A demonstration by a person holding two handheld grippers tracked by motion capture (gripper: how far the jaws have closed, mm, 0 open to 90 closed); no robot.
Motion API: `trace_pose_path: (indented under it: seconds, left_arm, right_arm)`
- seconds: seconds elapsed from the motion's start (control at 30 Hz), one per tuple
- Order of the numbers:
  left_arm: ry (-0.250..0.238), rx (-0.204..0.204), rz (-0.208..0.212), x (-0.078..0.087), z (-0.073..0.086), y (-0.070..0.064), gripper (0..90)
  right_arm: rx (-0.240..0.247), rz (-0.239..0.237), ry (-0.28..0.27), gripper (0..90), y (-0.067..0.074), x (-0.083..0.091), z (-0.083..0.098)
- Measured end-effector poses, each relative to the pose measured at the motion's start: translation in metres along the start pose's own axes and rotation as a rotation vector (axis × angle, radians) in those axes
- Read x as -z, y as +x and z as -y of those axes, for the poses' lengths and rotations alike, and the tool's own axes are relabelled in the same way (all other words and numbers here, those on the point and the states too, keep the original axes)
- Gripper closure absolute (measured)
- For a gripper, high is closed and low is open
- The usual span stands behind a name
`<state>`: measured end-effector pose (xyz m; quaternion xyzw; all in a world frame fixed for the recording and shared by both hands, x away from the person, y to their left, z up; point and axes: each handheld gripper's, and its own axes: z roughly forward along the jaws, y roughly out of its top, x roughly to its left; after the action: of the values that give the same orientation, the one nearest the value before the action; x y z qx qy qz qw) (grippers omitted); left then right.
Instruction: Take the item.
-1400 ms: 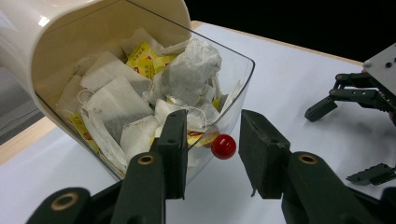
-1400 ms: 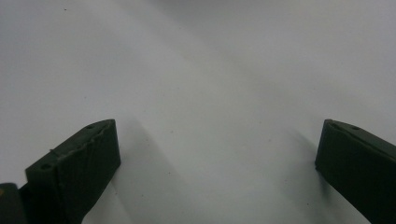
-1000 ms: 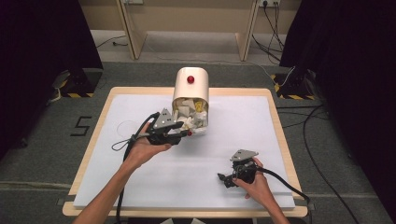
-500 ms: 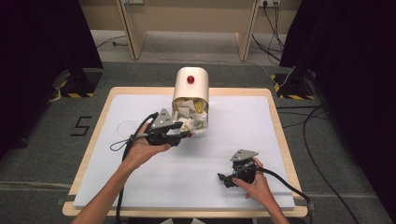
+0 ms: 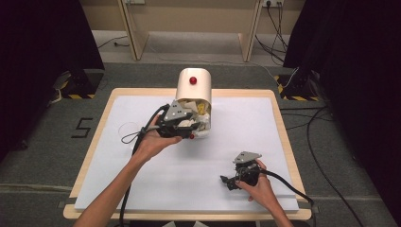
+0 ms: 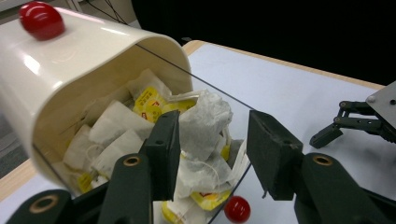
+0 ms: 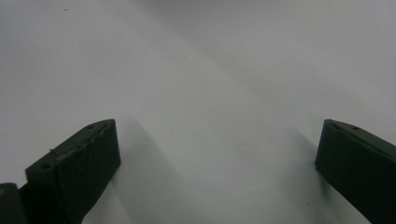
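A cream canister (image 5: 194,87) with a red knob lies on its side on the white table sheet (image 5: 246,123), its mouth toward me and full of tea bags (image 6: 116,126). My left gripper (image 5: 189,124) is at that mouth. Its jaws have just been opening and now stand apart around a white tea bag (image 6: 205,116), which leans on one pad with a gap to the other. A clear lid with a red knob (image 6: 237,208) lies below the mouth. My right gripper (image 5: 227,181) rests on the sheet at the near right, open, with only bare sheet between its pads (image 7: 79,158).
The wooden table edge (image 5: 189,215) runs along the front. The left gripper's cable (image 5: 135,142) loops over the sheet left of the canister. In the left gripper view the right gripper (image 6: 355,123) sits farther off. Dark curtains flank the table.
The left gripper has lifted a little at the canister's mouth and its jaws have widened. The right hand and its gripper have stayed where they were.
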<state>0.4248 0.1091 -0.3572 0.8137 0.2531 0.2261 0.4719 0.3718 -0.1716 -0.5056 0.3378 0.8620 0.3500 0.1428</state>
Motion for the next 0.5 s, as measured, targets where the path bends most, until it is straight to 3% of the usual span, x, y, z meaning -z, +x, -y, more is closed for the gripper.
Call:
trace_pose_path:
  seconds: [0.5]
  left_arm:
    - [0.025, 0.024, -0.006, -0.021, 0.003, 0.005, 54.7]
  right_arm:
    - [-0.001, -0.001, 0.000, 0.5, 0.000, 0.000, 0.000]
